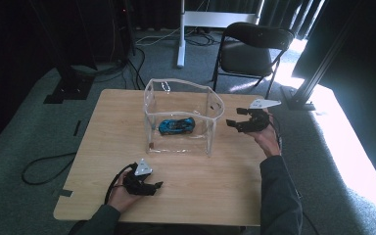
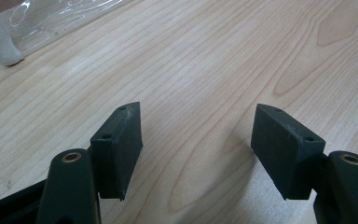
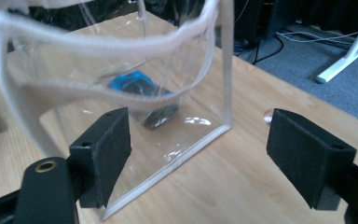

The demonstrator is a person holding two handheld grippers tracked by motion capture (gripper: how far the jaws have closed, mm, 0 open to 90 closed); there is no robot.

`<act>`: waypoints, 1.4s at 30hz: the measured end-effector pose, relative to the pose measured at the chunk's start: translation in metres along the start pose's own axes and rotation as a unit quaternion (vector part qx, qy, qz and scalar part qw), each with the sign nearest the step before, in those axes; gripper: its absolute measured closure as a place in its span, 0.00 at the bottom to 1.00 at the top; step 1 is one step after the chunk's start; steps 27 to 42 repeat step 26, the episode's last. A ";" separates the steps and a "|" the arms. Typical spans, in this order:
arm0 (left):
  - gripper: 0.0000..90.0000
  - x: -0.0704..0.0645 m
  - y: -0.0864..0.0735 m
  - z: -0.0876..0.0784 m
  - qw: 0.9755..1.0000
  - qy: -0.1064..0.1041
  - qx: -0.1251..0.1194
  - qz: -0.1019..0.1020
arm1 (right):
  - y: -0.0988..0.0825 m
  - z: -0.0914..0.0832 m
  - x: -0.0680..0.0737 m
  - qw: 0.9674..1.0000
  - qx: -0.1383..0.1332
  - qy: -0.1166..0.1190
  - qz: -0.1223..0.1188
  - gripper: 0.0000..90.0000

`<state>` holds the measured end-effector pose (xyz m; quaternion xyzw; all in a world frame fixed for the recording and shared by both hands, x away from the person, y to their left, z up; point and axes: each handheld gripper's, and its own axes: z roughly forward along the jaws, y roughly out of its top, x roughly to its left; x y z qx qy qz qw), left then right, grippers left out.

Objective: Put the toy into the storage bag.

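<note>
A clear plastic bag with white edging (image 1: 181, 117) stands upright and open in the middle of the wooden table (image 1: 107, 147). A blue toy car (image 1: 176, 126) lies on its bottom, seen through the clear wall as the blue car (image 3: 137, 86). My right gripper (image 1: 232, 123) hovers just right of the bag, jaws pointing at its side; in the right gripper view the right gripper (image 3: 198, 151) is open, with the bag's corner seam (image 3: 226, 84) ahead of it. My left gripper (image 1: 157, 186) rests near the front edge; the left gripper (image 2: 196, 144) is open over bare wood.
A black folding chair (image 1: 252, 49) stands behind the table on grey carpet. A white stand leg (image 1: 180, 34) and cables lie farther back. A black post base (image 1: 301, 98) is by the table's far right corner. A small round object (image 3: 268, 115) lies on the table beside the bag.
</note>
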<state>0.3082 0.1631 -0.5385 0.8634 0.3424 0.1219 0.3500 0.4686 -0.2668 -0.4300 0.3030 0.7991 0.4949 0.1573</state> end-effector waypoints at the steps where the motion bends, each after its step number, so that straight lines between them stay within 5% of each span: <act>1: 0.38 0.000 0.000 0.000 1.000 0.000 0.000 0.000 | -0.004 0.001 0.002 1.000 -0.003 0.001 0.003 0.24; 6: 0.38 0.000 0.000 0.000 1.000 0.000 0.000 0.000 | -0.027 0.004 0.012 0.999 -0.002 -0.019 0.026 0.24; 15: 0.38 0.000 0.000 0.001 1.000 0.000 -0.002 0.000 | -0.068 0.014 0.037 0.997 0.049 -0.049 0.022 0.21; 23: 0.38 0.000 0.000 0.001 1.000 -0.001 -0.003 0.000 | -0.095 0.018 0.044 0.996 0.057 -0.053 0.053 0.20; 42: 0.38 0.001 0.000 0.001 1.000 -0.001 -0.004 -0.001 | -0.101 0.018 0.046 0.995 0.056 -0.061 0.061 0.20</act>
